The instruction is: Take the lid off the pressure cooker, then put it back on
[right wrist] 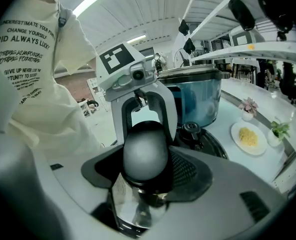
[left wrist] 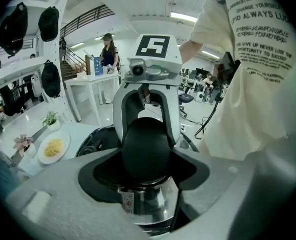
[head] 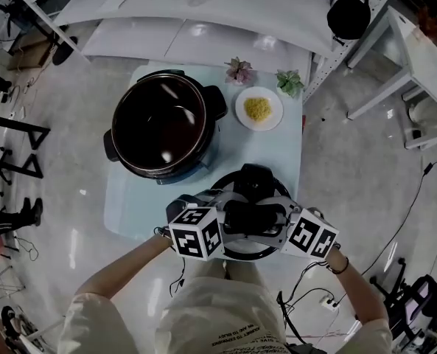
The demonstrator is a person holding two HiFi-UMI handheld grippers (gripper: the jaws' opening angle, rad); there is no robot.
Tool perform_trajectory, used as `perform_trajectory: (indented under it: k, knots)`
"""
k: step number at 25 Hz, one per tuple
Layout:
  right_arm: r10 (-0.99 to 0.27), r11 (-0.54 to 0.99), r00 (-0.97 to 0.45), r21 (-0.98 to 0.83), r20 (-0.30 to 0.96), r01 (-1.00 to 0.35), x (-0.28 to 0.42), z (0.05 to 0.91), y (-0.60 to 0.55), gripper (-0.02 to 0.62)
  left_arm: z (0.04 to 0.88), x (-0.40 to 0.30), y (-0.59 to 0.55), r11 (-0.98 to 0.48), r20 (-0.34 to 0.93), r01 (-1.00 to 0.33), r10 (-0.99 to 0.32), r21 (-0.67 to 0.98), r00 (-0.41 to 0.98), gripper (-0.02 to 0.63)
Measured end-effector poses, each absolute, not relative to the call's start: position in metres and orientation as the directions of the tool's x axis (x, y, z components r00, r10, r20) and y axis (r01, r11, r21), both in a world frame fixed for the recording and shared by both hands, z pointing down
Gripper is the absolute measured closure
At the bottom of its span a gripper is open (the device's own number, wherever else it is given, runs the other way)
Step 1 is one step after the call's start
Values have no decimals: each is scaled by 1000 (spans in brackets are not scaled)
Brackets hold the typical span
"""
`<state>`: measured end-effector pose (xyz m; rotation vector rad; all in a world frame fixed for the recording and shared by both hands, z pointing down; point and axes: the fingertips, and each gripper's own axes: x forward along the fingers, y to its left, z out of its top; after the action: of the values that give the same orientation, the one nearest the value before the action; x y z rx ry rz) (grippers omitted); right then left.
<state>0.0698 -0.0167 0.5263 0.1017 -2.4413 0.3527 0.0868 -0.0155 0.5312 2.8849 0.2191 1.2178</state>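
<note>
The pressure cooker pot (head: 166, 124) stands open on the pale blue table (head: 277, 153), its dark inside bare; it also shows in the right gripper view as a blue pot (right wrist: 197, 94). The round lid (head: 251, 179) is in front of me over the table's near edge, right of the pot. My left gripper (head: 229, 216) and right gripper (head: 281, 220) face each other from either side of the lid. Both are shut on its black knob (left wrist: 145, 149) (right wrist: 145, 154). The lid's shiny steel skirt (left wrist: 148, 204) shows under the knob. Whether the lid rests on the table is hidden.
A white plate of yellow food (head: 259, 109) lies at the table's far right, with two small potted plants (head: 239, 71) (head: 289, 82) behind it. White shelving (head: 203, 6) runs along the far side, and a white table (head: 417, 57) stands to the right.
</note>
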Motion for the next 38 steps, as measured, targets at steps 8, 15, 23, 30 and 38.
perform_trajectory:
  k: [8, 15, 23, 30, 38]
  knots:
    - [6, 979, -765, -160, 644, -127, 63, 479, -17, 321, 483, 80, -17, -996, 720, 88, 56, -7, 691, 320]
    - [11, 991, -758, -110, 652, -80, 55, 445, -12, 321, 449, 72, -13, -998, 710, 40, -11, -55, 704, 319]
    - [2, 997, -766, -57, 643, -46, 43, 416, -5, 321, 421, 60, -6, -994, 710, 9, -70, -107, 701, 319]
    - [4, 1000, -780, -12, 626, -4, 30, 394, -5, 321, 399, 46, -8, -987, 705, -30, -133, -157, 697, 319]
    - [11, 999, -791, 21, 611, 30, 5, 373, -14, 321, 378, 22, -17, -980, 697, -59, -178, -191, 694, 320]
